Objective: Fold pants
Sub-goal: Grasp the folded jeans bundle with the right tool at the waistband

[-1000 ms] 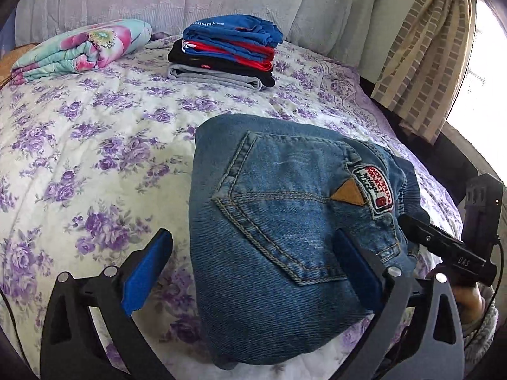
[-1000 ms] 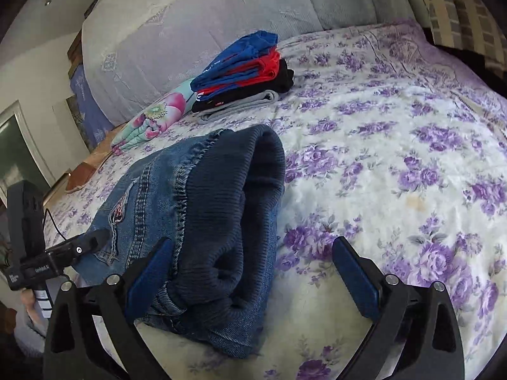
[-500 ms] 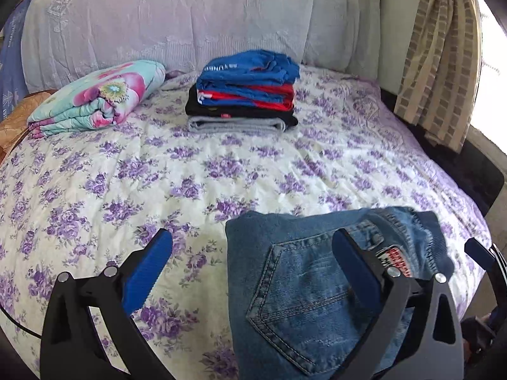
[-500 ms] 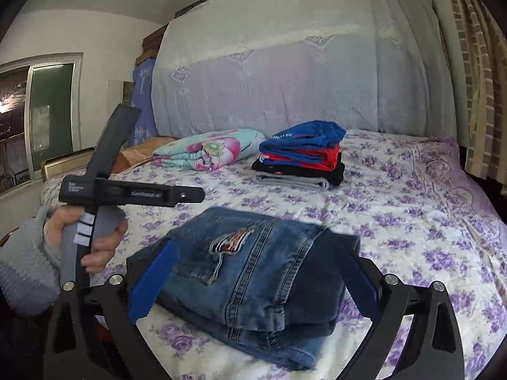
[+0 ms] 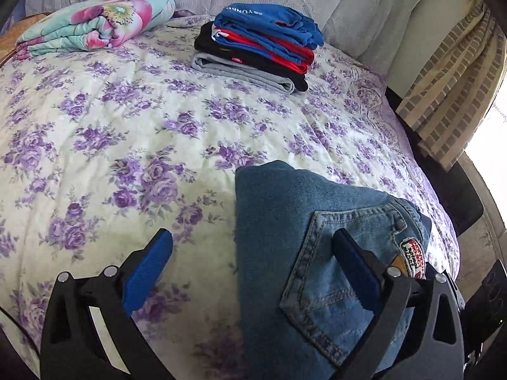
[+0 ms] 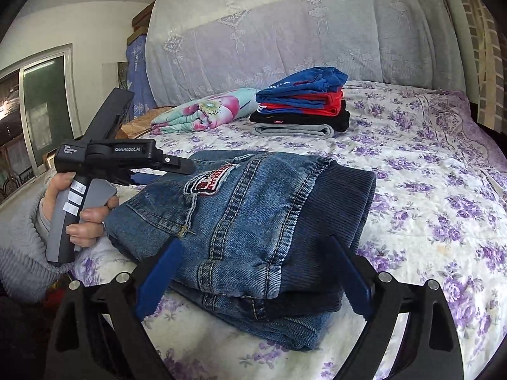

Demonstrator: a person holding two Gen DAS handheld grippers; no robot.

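**Folded jeans resting at the near edge of the bed**

The jeans lie folded into a compact, thick bundle on the near part of the bed, back pocket and sewn patch facing up, the dark ribbed waistband on the side away from the left claw. Several layers are stacked, with a lower layer jutting out a little at the front corner. Judging by the look, the denim is heavy and fairly stiff for cloth, so it should keep its creases, yet the bundle is soft enough to sag if lifted by one corner. The best hold seems to be at the folded edges or the thick waistband, one claw on each side, pinching all layers together.

The right claw is spread wide, hovering just in front of the bundle and gripping nothing. The left claw is also spread, its one finger above the pocket, the other above the bedspread; a hand holds its handle beside the jeans.

Farther back sit a stack of folded clothes and a flowered blanket, well apart from the jeans.
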